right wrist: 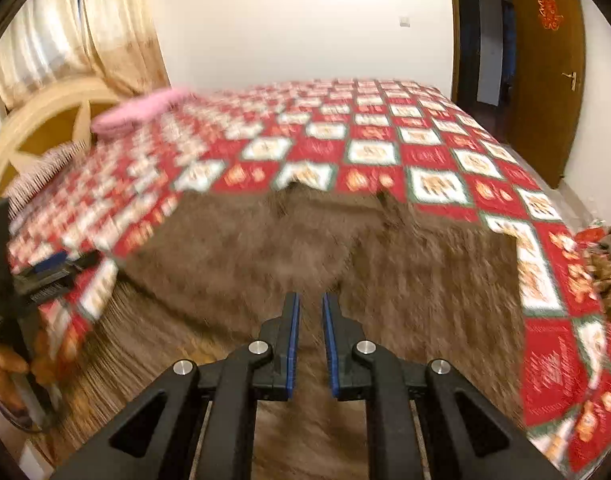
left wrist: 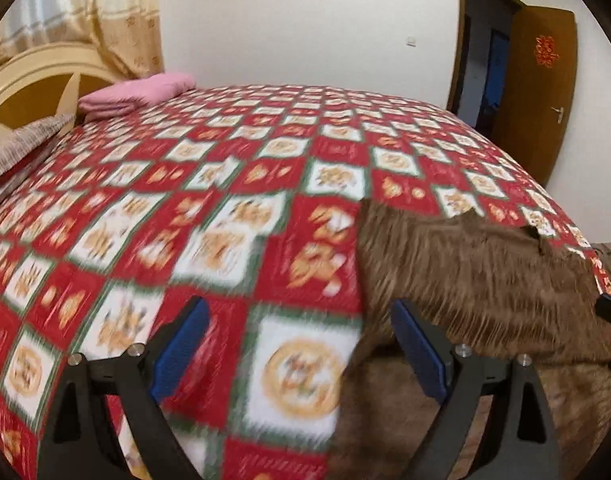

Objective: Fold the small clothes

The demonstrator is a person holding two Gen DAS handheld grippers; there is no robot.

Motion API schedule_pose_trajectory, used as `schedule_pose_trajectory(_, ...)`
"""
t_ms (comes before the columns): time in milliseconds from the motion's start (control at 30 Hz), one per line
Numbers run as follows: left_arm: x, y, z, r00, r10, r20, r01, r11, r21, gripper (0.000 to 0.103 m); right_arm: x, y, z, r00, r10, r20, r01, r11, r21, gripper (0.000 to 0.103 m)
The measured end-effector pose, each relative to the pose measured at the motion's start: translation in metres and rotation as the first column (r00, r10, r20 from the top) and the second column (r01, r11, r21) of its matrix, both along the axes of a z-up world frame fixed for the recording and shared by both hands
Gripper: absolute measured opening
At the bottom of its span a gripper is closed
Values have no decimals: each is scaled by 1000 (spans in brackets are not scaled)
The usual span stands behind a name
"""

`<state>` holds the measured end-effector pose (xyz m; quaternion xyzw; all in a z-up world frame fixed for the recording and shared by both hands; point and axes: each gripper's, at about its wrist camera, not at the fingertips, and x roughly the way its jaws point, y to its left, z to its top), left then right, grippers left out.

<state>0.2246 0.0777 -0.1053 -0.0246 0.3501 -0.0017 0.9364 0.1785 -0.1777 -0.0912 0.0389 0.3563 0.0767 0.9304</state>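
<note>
A brown garment (left wrist: 473, 276) lies spread on the red patterned bedspread (left wrist: 225, 184) near the bed's front edge. My left gripper (left wrist: 301, 312) is open and empty, above the garment's left edge; its right finger is over the brown cloth. In the right wrist view the brown garment (right wrist: 265, 248) fills the middle. My right gripper (right wrist: 309, 300) hovers over it with the jaws a narrow gap apart and nothing between them. The left gripper (right wrist: 45, 268) shows at the left edge of that view. Both views are blurred.
A folded pink cloth (left wrist: 137, 92) lies at the bed's far left by the headboard (left wrist: 33, 88). A pillow (left wrist: 21, 148) sits at left. An open wooden door (left wrist: 541, 88) is at right. Other clothes (right wrist: 609, 256) lie off the bed's right side.
</note>
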Motion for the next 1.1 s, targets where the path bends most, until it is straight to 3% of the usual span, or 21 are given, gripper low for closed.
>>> schedule_pose_trajectory(133, 21, -19, -24, 994, -22, -109, 28, 998, 53, 94, 23, 23, -22, 996, 59, -63, -54, 994, 92, 12)
schedule_pose_trajectory(200, 16, -15, -44, 988, -7, -156, 19, 997, 71, 96, 30, 42, -43, 982, 124, -142, -113, 990, 85, 12)
schedule_pose_trajectory(233, 10, -9, -49, 987, -11, -159, 17, 999, 40, 96, 31, 50, -49, 978, 128, -167, -121, 991, 50, 12)
schedule_pose_trajectory(300, -2, 7, -47, 988, 6, -153, -10, 1000, -27, 101, 29, 62, -44, 983, 126, -132, -129, 991, -17, 12)
schedule_pose_trajectory(433, -9, 9, -49, 989, 21, -145, -24, 1000, -19, 103, 54, 77, -16, 978, 196, -69, -185, 973, 138, 12)
schedule_pose_trajectory(533, -7, 8, -49, 989, 24, -145, -28, 999, -24, 103, 91, 105, -12, 972, 223, -67, -209, 962, 175, 13)
schedule_pose_trajectory(633, -8, 8, -51, 989, 24, -144, -30, 999, -38, 103, 136, 138, -28, 959, 262, -105, -243, 956, 166, 12)
schedule_pose_trajectory(700, -10, 7, -51, 989, 40, -143, -45, 998, -32, 103, 169, 163, -55, 938, 288, -192, -268, 955, 124, 12)
schedule_pose_trajectory(733, -10, 7, -52, 988, 48, -146, -52, 998, -27, 103, 180, 170, -65, 939, 288, -185, -273, 956, 105, 12)
schedule_pose_trajectory(833, -12, 6, -53, 985, 84, -151, -86, 996, -5, 103, 210, 166, -68, 956, 230, -180, -196, 962, 188, 9)
schedule_pose_trajectory(933, -9, 7, -54, 982, 111, -155, -113, 994, -2, 103, 223, 154, -73, 959, 218, -180, -161, 944, 287, 9)
schedule_pose_trajectory(1100, -9, 7, -55, 981, 123, -147, -122, 992, 16, 103, 213, 161, -62, 964, 209, -164, -166, 955, 246, 12)
